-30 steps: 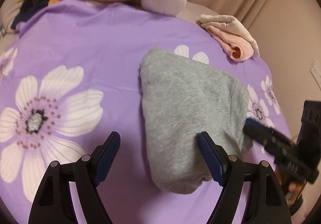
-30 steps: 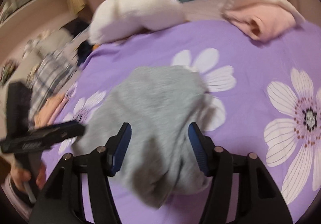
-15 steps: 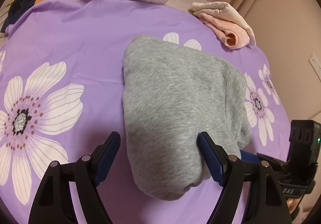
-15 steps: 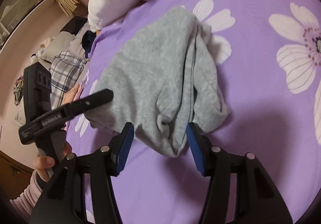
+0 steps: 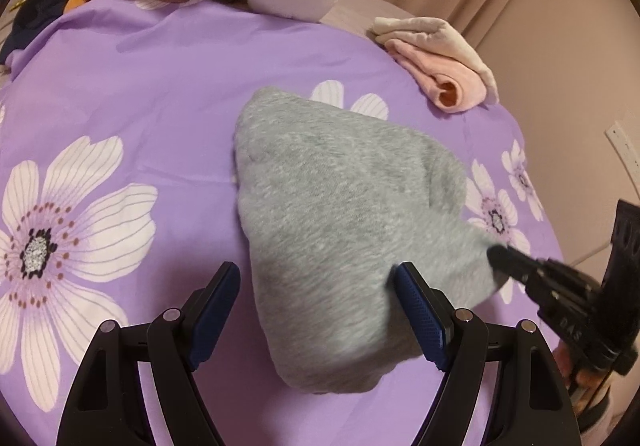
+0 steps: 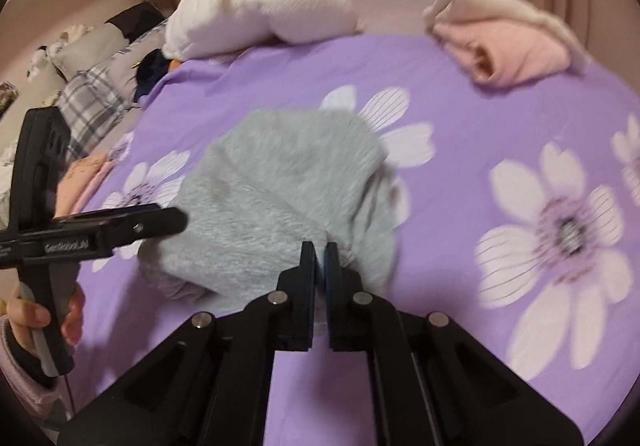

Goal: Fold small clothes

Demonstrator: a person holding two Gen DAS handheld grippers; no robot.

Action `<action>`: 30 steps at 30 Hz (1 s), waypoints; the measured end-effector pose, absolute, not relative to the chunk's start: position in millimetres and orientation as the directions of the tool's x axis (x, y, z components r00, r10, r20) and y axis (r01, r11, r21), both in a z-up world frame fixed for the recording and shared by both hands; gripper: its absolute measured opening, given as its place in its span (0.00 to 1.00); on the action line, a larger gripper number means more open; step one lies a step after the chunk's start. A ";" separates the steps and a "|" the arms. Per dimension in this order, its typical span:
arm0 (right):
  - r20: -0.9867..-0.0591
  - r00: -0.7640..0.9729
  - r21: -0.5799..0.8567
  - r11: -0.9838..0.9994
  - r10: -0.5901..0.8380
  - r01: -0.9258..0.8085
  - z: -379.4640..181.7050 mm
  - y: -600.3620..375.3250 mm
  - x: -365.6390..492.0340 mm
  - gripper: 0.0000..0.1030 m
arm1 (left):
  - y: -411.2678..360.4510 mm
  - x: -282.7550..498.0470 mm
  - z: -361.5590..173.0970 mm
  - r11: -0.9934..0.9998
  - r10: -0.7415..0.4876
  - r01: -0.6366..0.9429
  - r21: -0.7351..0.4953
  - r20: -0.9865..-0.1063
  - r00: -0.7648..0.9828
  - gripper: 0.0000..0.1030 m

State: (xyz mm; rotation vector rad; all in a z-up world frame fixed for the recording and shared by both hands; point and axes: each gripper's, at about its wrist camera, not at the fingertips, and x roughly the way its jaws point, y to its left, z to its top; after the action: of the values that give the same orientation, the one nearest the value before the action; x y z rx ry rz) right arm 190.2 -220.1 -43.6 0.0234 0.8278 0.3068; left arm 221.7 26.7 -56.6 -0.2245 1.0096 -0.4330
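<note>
Two grippers frame a rumpled grey garment [image 5: 340, 230] lying mid-bed on the purple flowered sheet [image 5: 140, 86]: your right gripper [image 6: 319, 252] is clenched on a pinch of its near edge, while your left gripper [image 5: 318, 286] hangs spread wide, nothing between its pads and the cloth just beyond its right finger. That pinch looks thin, so the fleece could slip free if you lift quickly, and with only one corner held the garment would likely bunch instead of folding flat.
</note>
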 end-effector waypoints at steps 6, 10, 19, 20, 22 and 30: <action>-0.791 0.584 0.008 0.959 0.180 -0.284 -82.6 -208.6 200.4 0.05 | 11.6 225.2 -78.8 0.901 -0.427 0.260 -0.347 -0.816 0.390 0.78; -0.787 0.565 0.111 0.958 0.248 -0.265 -90.3 -221.5 206.8 0.09 | 8.0 227.9 -92.0 0.912 -0.399 0.253 -0.322 -0.838 0.372 0.78; -0.713 0.587 0.313 0.923 0.383 -0.223 -61.2 -244.9 210.4 0.51 | 10.3 227.2 -94.8 0.908 -0.410 0.250 -0.337 -0.838 0.360 0.78; -0.712 0.591 0.319 0.924 0.380 -0.210 -61.8 -244.5 219.0 0.51 | 9.5 227.4 -94.4 0.908 -0.410 0.251 -0.336 -0.838 0.360 0.78; -0.719 0.603 0.298 0.937 0.346 -0.184 -69.1 -237.7 236.5 0.49 | 9.8 228.3 -94.3 0.907 -0.410 0.252 -0.336 -0.839 0.358 0.78; -0.735 0.624 0.209 0.964 0.267 -0.166 -68.4 -226.3 264.7 0.08 | 5.0 226.4 -91.8 0.911 -0.401 0.257 -0.323 -0.838 0.370 0.78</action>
State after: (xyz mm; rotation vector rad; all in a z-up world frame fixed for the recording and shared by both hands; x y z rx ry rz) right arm 264.7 -226.3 -68.4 0.1246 0.8624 0.2492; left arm 226.4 5.0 -91.8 -0.1465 1.1151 -0.4239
